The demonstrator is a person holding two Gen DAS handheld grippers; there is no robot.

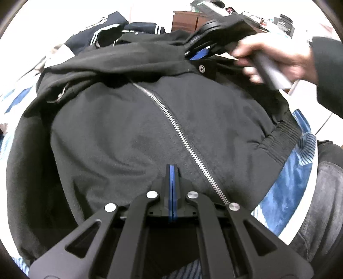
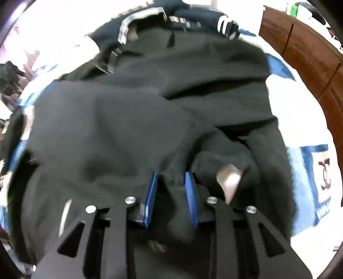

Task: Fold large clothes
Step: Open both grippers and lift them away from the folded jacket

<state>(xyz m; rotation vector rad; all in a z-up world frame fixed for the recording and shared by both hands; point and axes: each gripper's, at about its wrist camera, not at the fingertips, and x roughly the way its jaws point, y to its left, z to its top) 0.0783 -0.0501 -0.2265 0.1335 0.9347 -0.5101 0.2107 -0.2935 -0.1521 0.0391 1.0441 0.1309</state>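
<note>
A black zip-up jacket [image 1: 120,128] with a silver zipper [image 1: 182,137] lies spread on a blue and white bedspread [image 1: 293,176]. My left gripper [image 1: 173,169] is shut and empty, hovering over the jacket's front beside the zipper. My right gripper [image 1: 199,52] reaches in at the jacket's far collar edge, held by a hand [image 1: 276,60]. In the right wrist view the right gripper [image 2: 171,176] has its blue pads [image 2: 190,193] apart with a bunch of black jacket fabric [image 2: 128,128] between them.
A navy jacket with white stripes [image 1: 103,28] lies behind the black one, also in the right wrist view [image 2: 193,19]. A brown wooden cabinet [image 2: 304,49] stands at the bed's far right. A person's dark trouser leg [image 1: 328,203] is at the right.
</note>
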